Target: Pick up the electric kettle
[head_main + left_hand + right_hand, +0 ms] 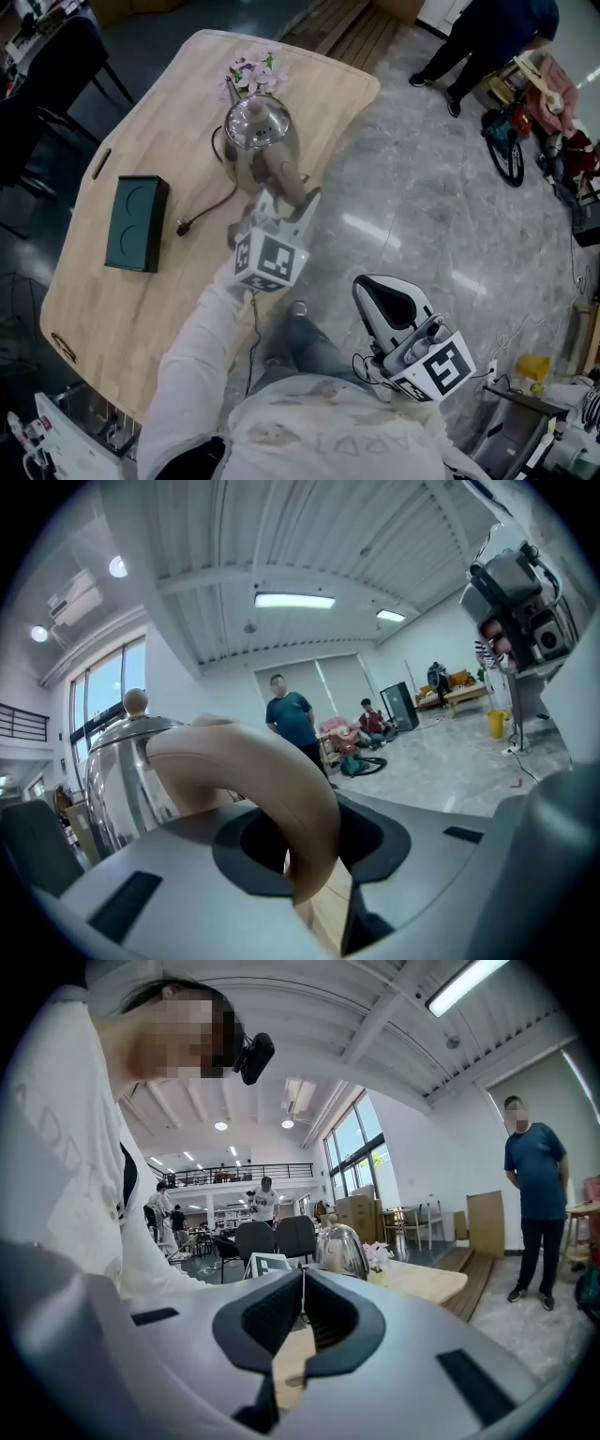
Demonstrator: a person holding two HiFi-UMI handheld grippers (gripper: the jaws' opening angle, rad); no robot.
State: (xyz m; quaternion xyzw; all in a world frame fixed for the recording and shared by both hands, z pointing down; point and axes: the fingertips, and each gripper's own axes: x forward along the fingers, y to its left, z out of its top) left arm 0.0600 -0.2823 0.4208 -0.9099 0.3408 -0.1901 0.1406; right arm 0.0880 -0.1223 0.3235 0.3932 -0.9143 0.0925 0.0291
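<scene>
Wooden table (141, 309): green box (136, 223); flowers (253, 70); plug (182, 226)

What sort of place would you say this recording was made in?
Probably a large open lab or workshop hall, not a home kitchen: strip lights on a high ceiling, an upper balcony railing, office chairs, and a polished stone floor.

The electric kettle (256, 129), shiny steel with a knobbed lid, is upright at the far end of the tabletop (141, 300). Its curved beige handle (285, 176) is clamped in the left claw (286, 200), and its black cord (212, 210) trails across the tabletop.
</scene>
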